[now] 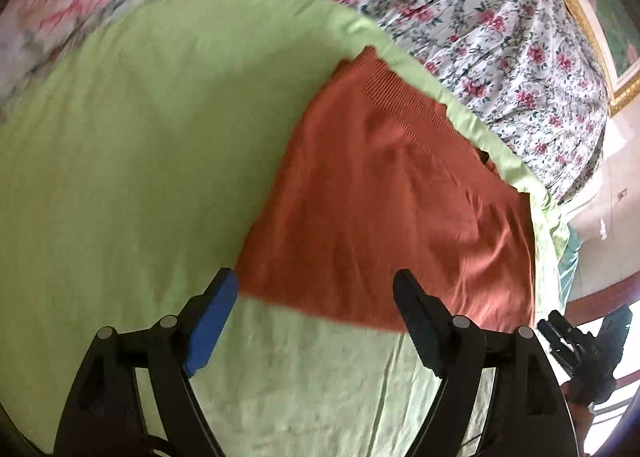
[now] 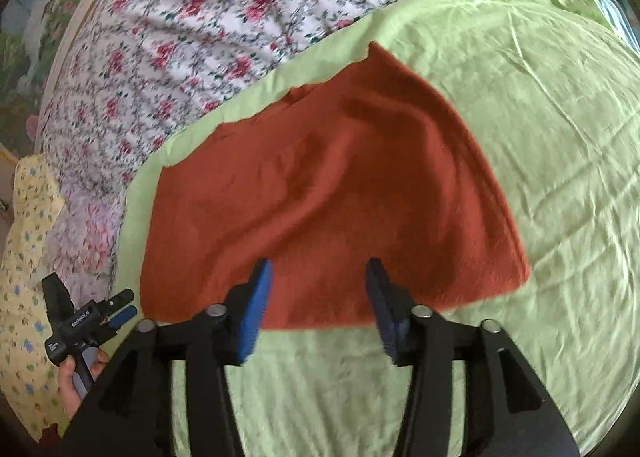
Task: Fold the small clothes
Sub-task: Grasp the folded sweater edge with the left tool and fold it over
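Observation:
A rust-orange garment (image 1: 384,209) with a ribbed band at its far end lies flat on a light green sheet (image 1: 132,129). My left gripper (image 1: 316,277) is open and empty, hovering over the garment's near edge. In the right wrist view the same garment (image 2: 332,193) lies spread on the green sheet (image 2: 540,105). My right gripper (image 2: 318,269) is open and empty, just above the garment's near hem. The right gripper shows at the far right of the left wrist view (image 1: 576,341); the left gripper shows, hand-held, at the lower left of the right wrist view (image 2: 88,321).
A floral bedspread (image 2: 192,29) covers the bed beyond the green sheet (image 1: 500,25). A yellow patterned cloth (image 2: 28,257) lies at the bed's left side. A gold-framed picture (image 1: 592,29) stands on the wall behind the bed.

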Motion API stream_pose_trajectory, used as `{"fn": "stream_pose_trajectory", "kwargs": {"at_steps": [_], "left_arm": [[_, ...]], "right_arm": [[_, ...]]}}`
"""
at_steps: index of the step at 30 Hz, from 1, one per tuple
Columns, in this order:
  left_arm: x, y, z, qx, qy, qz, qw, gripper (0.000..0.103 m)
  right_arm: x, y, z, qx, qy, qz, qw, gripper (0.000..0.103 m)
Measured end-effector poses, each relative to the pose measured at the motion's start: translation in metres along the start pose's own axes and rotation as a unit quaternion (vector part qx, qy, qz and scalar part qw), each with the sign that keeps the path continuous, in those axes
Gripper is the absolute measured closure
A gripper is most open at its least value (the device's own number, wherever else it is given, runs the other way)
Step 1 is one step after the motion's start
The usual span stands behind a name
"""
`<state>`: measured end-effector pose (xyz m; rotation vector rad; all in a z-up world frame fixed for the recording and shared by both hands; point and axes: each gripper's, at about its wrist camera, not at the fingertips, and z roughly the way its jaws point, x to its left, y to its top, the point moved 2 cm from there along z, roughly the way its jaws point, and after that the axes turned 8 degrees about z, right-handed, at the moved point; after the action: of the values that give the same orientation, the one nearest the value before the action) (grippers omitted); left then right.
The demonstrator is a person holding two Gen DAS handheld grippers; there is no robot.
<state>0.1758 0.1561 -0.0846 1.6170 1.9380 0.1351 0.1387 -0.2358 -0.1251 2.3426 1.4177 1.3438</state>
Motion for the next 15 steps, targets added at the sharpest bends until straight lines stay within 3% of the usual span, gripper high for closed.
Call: {"fn": "stream_pose_trajectory", "kwargs": {"at_steps": [5, 10, 15], "left_arm": [[0.009, -0.016, 0.010, 0.010, -0.010, -0.060, 0.9981, 0.022], [0.004, -0.022, 0.034, 0.017, -0.029, -0.111, 0.9932, 0.023], [0.001, -0.016, 0.051, -0.013, -0.024, -0.144, 0.9892, 0.022]], "right_arm": [[0.008, -0.007, 0.023, 0.054, 0.013, -0.014, 0.998, 0.045], [0.013, -0.002, 0.021, 0.049, 0.025, -0.041, 0.998, 0.045], [0.004, 0.006, 0.023, 0.052, 0.030, -0.040, 0.997, 0.045]]}}
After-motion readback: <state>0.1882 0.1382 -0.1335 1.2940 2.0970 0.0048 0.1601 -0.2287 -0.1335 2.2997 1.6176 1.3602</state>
